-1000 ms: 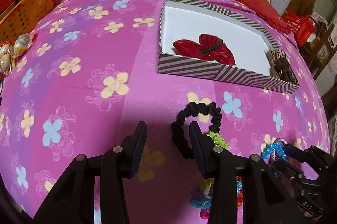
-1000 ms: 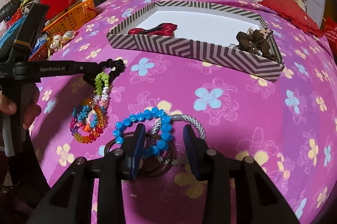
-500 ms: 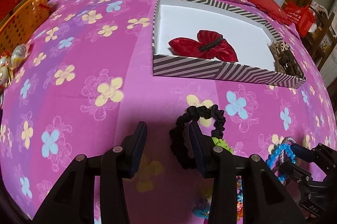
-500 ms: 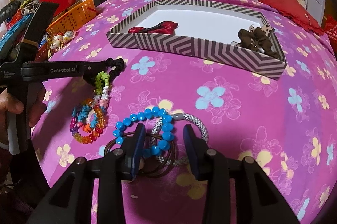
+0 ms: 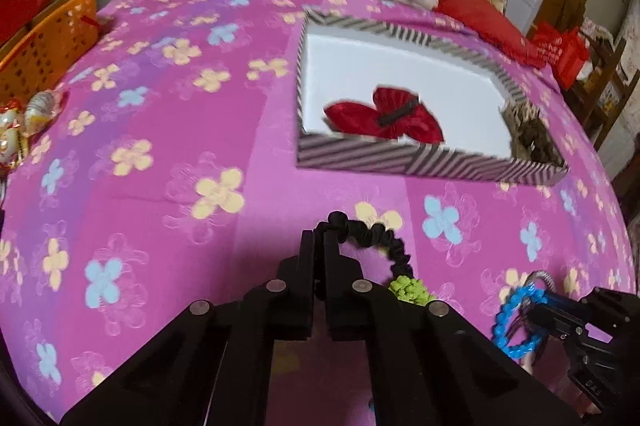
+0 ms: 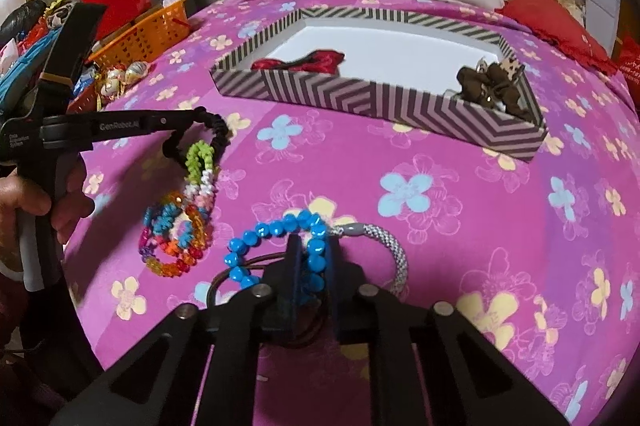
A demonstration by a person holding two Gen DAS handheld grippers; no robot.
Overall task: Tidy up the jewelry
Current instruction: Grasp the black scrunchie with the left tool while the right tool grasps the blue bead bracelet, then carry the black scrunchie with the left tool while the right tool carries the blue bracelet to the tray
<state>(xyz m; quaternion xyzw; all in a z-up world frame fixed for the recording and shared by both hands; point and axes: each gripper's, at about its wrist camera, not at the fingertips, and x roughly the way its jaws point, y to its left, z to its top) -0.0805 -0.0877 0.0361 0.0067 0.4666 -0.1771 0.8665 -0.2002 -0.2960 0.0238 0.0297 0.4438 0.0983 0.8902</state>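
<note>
- The shallow striped cardboard box (image 5: 420, 161) lies well ahead on the pink flowered bedspread (image 5: 168, 153); bare cloth stretches between box and bracelets
- The left gripper (image 5: 319, 238) has its jaws pinched on the black fabric scrunchie (image 5: 384, 234), at the loop's near-left end
- The right gripper (image 6: 312, 250) has its jaws closed around the bright blue beaded bracelet (image 6: 276, 228); a grey woven bangle (image 6: 394, 246) sits just beside
</note>
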